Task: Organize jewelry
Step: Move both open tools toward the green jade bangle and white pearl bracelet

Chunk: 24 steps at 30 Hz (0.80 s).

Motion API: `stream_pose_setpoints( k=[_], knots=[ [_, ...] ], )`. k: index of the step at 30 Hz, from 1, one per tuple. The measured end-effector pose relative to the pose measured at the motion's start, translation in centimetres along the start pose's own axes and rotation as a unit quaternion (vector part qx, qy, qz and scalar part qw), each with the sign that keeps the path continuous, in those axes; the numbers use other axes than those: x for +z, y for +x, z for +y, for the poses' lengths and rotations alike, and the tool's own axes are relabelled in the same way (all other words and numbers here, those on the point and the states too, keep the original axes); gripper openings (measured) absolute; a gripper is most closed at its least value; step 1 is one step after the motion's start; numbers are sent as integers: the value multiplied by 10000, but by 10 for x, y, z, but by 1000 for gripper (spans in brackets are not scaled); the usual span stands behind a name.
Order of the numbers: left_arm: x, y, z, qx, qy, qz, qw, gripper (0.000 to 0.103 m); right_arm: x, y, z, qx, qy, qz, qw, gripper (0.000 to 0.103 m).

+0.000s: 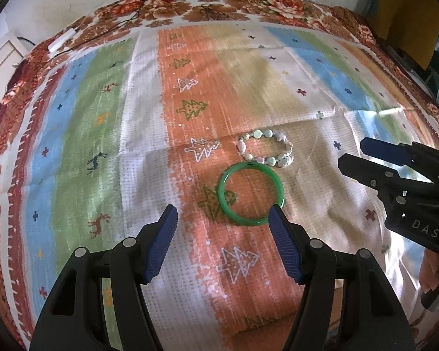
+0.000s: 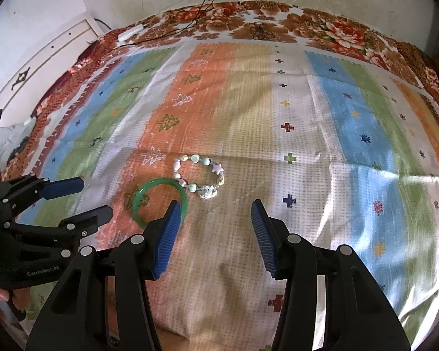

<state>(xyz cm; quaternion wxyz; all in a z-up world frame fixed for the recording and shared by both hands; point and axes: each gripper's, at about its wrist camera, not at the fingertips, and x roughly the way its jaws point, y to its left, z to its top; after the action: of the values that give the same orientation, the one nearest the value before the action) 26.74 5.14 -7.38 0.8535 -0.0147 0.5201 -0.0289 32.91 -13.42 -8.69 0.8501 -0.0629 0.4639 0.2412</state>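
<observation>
- A green bangle (image 1: 251, 193) lies flat on the striped cloth (image 1: 131, 111), on its orange band.
- A bead bracelet (image 1: 266, 148) lies just beside the bangle, at its 1 o'clock in the left wrist view; whether the two touch is unclear.
- The left gripper (image 1: 224, 215) hangs over the cloth with fingers spread, nothing between them; the bangle sits just ahead, toward the right fingertip.
- The right gripper (image 2: 216, 209) also has its fingers spread and empty; the bracelet is at its 11 o'clock, with the bangle partly hidden behind the left finger.
- Cables (image 2: 190, 23) run along the floral blanket (image 2: 336, 32) at 12 o'clock.
</observation>
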Motion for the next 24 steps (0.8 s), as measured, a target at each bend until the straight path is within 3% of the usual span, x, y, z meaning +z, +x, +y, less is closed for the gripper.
stream_pose_setpoints(
  k=[24],
  knots=[
    [12, 51, -1, 99, 304, 388, 9987, 65, 21, 61, 1, -140, -186, 340, 9992, 50]
  ],
)
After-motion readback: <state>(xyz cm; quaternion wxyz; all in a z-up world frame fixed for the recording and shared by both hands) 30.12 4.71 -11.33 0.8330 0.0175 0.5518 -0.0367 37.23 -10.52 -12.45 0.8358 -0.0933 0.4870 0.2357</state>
